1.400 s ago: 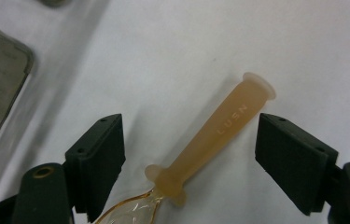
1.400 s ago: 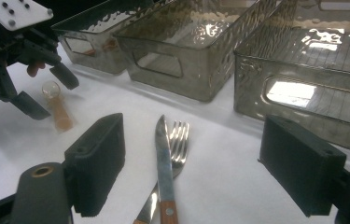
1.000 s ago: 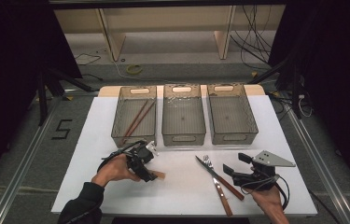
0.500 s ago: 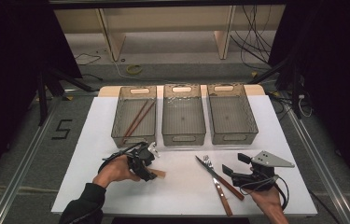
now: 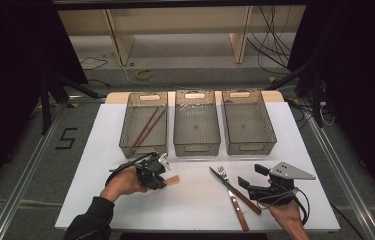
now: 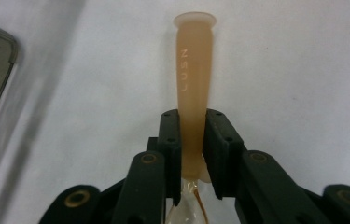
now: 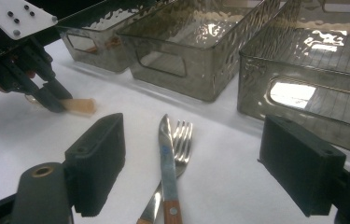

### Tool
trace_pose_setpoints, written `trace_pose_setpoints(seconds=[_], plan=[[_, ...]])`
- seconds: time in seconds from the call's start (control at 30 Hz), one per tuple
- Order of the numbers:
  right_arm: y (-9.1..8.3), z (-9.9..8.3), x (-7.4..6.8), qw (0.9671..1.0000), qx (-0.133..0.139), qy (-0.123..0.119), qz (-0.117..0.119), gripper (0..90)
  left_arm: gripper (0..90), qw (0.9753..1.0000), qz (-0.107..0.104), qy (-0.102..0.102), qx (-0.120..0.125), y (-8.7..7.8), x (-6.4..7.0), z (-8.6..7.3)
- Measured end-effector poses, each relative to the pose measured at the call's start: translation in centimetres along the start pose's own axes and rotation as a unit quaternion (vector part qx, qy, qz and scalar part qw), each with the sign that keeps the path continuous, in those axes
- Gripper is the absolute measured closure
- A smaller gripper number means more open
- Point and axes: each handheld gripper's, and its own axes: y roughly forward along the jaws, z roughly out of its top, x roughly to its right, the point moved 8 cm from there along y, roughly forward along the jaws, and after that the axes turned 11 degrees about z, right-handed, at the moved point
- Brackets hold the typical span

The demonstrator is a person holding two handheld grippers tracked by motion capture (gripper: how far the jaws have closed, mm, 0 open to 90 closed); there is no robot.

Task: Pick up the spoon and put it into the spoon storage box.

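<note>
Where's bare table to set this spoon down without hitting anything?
Free: the white strip between the left gripper and the knife, in front of the middle bin; also the table's left edge beside the chopstick bin. Crowded: near the right gripper, where knife and fork cross.
</note>
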Motion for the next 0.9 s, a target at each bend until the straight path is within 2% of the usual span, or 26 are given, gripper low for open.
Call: trace_pose_setpoints(seconds=[0.17, 0.27, 0.5, 0.9], plan=[[0.0, 0.0, 0.0, 1.0000, -0.001, -0.001, 0.000, 23.2, 78.0, 1.0000, 0.000, 0.001, 0.001, 0.0, 0.0, 0.0], [0.0, 0.0, 0.0, 1.0000, -0.001, 0.000, 0.001, 23.2, 78.1, 1.0000, 0.000, -0.005, 0.003, -0.1, -0.1, 0.0], [0.0, 0.0, 0.0, 1.0000, -0.001, 0.000, 0.002, 23.4, 78.3, 0.9994, 0.000, -0.031, 0.011, -0.4, -0.6, 0.1], [0.1, -0.1, -0.1, 1.0000, -0.002, 0.001, 0.003, 23.3, 78.4, 0.9987, -0.007, -0.045, 0.025, -1.2, -0.7, 0.4]])
